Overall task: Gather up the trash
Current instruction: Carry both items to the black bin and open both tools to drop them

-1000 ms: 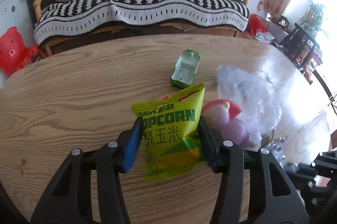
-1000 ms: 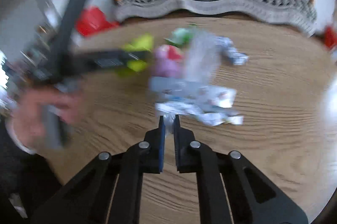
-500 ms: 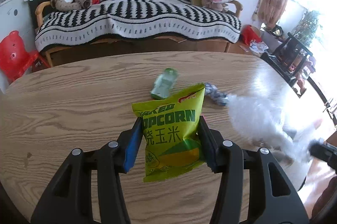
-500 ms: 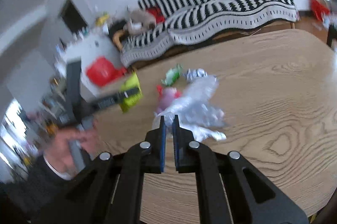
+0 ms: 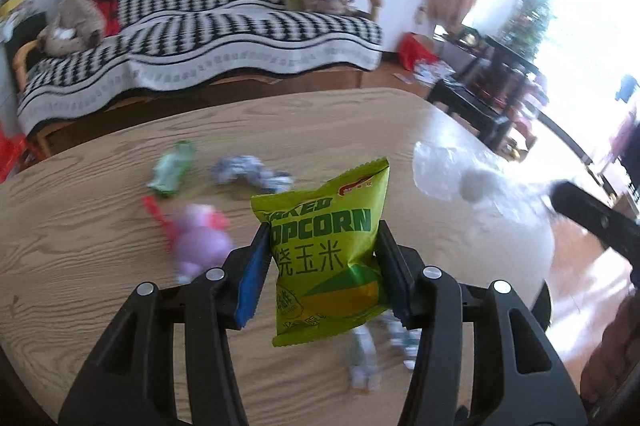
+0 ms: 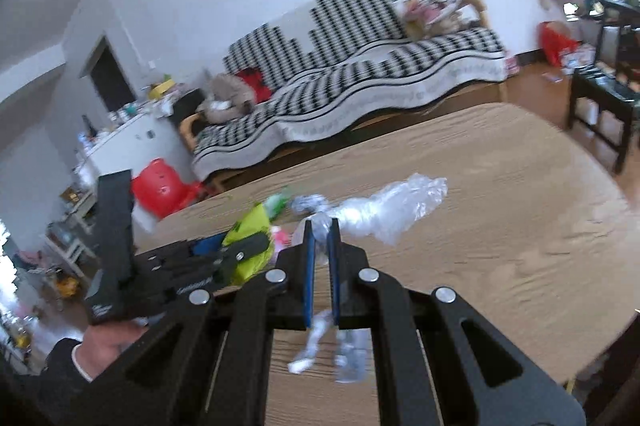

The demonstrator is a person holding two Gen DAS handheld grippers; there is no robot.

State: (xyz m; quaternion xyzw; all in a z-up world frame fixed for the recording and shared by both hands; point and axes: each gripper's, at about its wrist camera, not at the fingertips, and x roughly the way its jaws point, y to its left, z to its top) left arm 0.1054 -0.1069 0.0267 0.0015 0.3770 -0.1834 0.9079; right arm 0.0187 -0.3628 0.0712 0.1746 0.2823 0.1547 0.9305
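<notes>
green wrapper (image 5: 173,168): lying flat on the bench (image 5: 80,226), far left of the popcorn bag and a bit further back, toward the sofa (image 5: 200,38)

purple and red wrapper (image 5: 198,240): on the bench just left of the popcorn bag, pretty blurry tbh

silvery crumpled wrapper (image 5: 248,174): behind the popcorn bag, right of the green wrapper, near it but not touching

left hand-held gripper (image 5: 324,258): both fingers squeezed onto the sides of the popcorn bag (image 5: 326,258), which hangs upright off the bench, label facing the camera

white scraps (image 5: 364,358): on the bench below the popcorn bag, too smeared to say what they are

clear plastic bag (image 6: 384,212): right of the popcorn bag, up off the bench, billowing out past the fingertips

right hand-held gripper (image 6: 320,238): fingers nearly together, pinching the crumpled neck of the clear plastic bag, with a tail of it dangling underneath
</notes>
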